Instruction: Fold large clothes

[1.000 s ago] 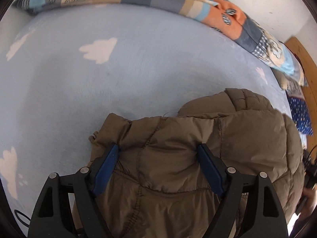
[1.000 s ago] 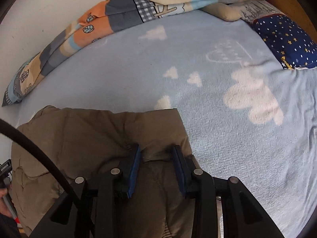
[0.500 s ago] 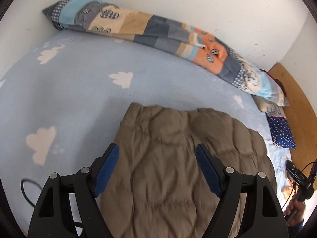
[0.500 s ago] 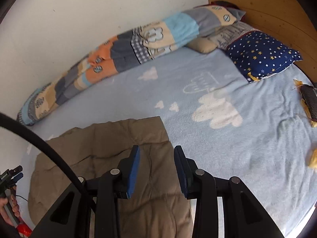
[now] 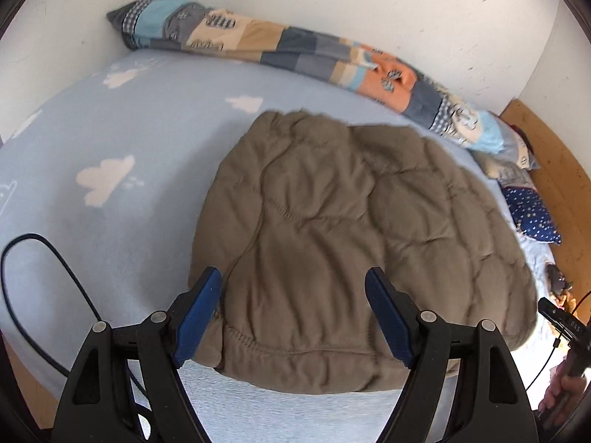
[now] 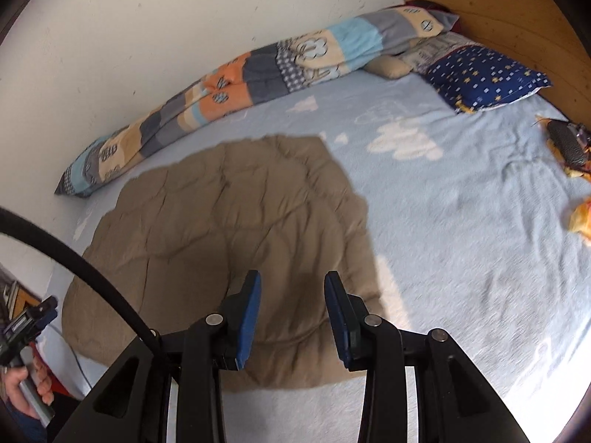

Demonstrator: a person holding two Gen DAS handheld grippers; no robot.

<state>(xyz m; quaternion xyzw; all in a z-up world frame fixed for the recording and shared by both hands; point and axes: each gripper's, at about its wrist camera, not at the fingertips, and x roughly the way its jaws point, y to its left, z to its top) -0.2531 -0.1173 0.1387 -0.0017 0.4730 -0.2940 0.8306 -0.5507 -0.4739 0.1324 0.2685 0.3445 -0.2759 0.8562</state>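
Observation:
A brown quilted jacket (image 5: pixel 332 240) lies folded in a rounded bundle on the light-blue bed sheet (image 5: pixel 110 140). In the left wrist view my left gripper (image 5: pixel 293 277) hovers above its near hem, open wide, blue pads clear of the fabric. In the right wrist view the jacket (image 6: pixel 229 243) spreads out to the left. My right gripper (image 6: pixel 292 280) hangs over its near right corner, jaws narrowly open with nothing between them. Each view shows the other hand on its handle at the edge.
A patchwork blanket (image 6: pixel 240 88) lies rolled along the white wall. A navy star pillow (image 6: pixel 484 77) rests by the wooden headboard (image 6: pixel 498 3). Orange and dark items (image 6: pixel 576 170) sit on the bed's right side. A black cable (image 5: pixel 48 265) loops at left.
Both grippers have drawn back and upward from the jacket. A second ago their pads sat at the fabric; now the whole folded jacket lies below and ahead of them.

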